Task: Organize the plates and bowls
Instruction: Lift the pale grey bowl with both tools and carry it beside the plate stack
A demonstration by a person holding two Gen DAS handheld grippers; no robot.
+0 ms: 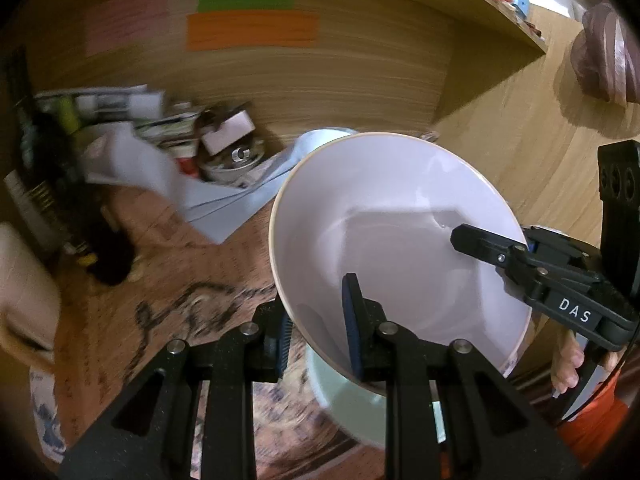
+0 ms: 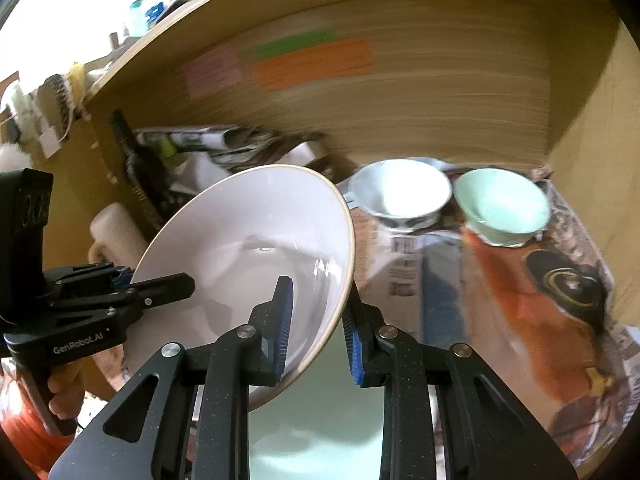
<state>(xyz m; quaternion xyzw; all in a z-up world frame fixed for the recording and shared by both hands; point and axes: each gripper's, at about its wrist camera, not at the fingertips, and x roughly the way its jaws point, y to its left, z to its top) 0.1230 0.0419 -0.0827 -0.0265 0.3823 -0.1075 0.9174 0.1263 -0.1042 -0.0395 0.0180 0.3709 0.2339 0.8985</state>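
A large pale lilac bowl point(image 1: 396, 236) is held in the air, tilted, inside a wooden cubby. My left gripper point(image 1: 320, 330) is shut on its near rim. My right gripper point(image 2: 318, 330) straddles the opposite rim of the same bowl point(image 2: 248, 264), its jaws close around the wall with a small gap showing. Each gripper shows in the other's view, the right one point(image 1: 472, 240) and the left one point(image 2: 176, 284). A pale green dish point(image 2: 320, 412) lies directly under the bowl; it also shows in the left wrist view point(image 1: 360, 408). A white bowl point(image 2: 400, 192) and a mint green bowl point(image 2: 500, 204) stand at the back.
The cubby floor is covered with printed paper point(image 2: 520, 300). Magazines, papers and boxes point(image 1: 168, 128) pile at the back left, with a dark bottle point(image 2: 132, 152). Coloured sticky notes point(image 1: 252, 28) are on the back wall. The cubby's right wall point(image 2: 592, 160) is close to the mint bowl.
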